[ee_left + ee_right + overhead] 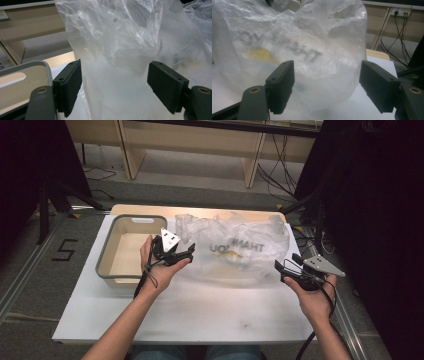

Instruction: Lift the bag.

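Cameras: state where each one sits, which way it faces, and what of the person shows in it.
High view: above the person's side, facing forward and down on the table; forearms, left gripper, right gripper.
Left gripper view: on that gripper, facing the plastic bag, bin beside; open jaws.
Right gripper view: on that gripper, facing the bag's printed side; open jaws.
Shared: the bag.

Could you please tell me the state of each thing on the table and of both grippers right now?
Plastic bag: crumpled, puffed up, lying on the table, ungripped.
Grey bin: upright, nothing visible inside.
Left gripper: open at the bag's edge, fingers apart.
Right gripper: open, facing the bag.
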A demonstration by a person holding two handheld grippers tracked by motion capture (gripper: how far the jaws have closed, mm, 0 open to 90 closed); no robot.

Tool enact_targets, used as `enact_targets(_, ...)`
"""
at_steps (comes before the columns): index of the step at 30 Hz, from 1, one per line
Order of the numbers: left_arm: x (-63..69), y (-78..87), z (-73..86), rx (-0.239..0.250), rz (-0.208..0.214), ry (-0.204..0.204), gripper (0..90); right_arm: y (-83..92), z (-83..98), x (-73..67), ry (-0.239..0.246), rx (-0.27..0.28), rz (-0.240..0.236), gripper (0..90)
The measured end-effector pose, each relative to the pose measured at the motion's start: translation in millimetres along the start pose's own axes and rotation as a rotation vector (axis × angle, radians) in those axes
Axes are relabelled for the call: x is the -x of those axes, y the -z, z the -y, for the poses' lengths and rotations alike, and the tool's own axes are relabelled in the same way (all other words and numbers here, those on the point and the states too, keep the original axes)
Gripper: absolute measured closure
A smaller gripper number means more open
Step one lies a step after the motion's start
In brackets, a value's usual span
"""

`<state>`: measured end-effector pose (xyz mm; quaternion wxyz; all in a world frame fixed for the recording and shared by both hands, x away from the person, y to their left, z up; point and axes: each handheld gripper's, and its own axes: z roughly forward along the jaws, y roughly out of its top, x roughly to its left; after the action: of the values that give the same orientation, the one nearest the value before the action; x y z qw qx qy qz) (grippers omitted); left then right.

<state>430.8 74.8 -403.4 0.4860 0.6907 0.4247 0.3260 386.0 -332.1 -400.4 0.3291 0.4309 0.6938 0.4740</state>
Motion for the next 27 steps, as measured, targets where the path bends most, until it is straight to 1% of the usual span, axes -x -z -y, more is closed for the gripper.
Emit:
enact_targets(4,-1.8,6.0,1.4,0.001,0.006,-0.001,26.1,0.4,2.9,-1.1,0.001,-0.015,-0.007,29.5)
enact_targets(5,-2.3,7.9,1.6,-0.004,0.011,-0.013,25.8,0.2,3.3,-1.5,-0.001,-0.015,-0.01,29.6)
enact_targets(8,-2.3,12.8,3.1,-0.009,0.021,-0.016,25.2,0.9,4.3,-2.8,0.002,-0.018,-0.02,30.1)
enact_targets(11,-2.3,17.6,5.2,-0.027,0.039,-0.022,24.6,1.7,5.7,-4.1,0.0,-0.022,-0.031,30.3)
enact_targets(13,-1.2,20.9,7.3,-0.045,0.046,-0.033,24.6,1.9,7.4,-4.8,0.002,-0.032,-0.038,30.3)
enact_targets(16,-1.1,27.3,11.4,-0.056,0.058,-0.045,23.9,2.3,10.9,-5.6,0.005,-0.045,-0.048,30.4)
enact_targets(20,-2.2,35.3,18.1,-0.068,0.071,-0.045,23.8,4.8,14.5,-5.9,0.005,-0.058,-0.057,30.6)
enact_targets(23,-3.1,41.1,22.7,-0.086,0.081,-0.063,23.7,7.2,16.7,-5.8,0.004,-0.061,-0.066,30.7)
enact_targets(27,-3.1,47.6,27.0,-0.097,0.098,-0.068,23.7,10.0,20.2,-6.5,0.006,-0.069,-0.08,30.8)
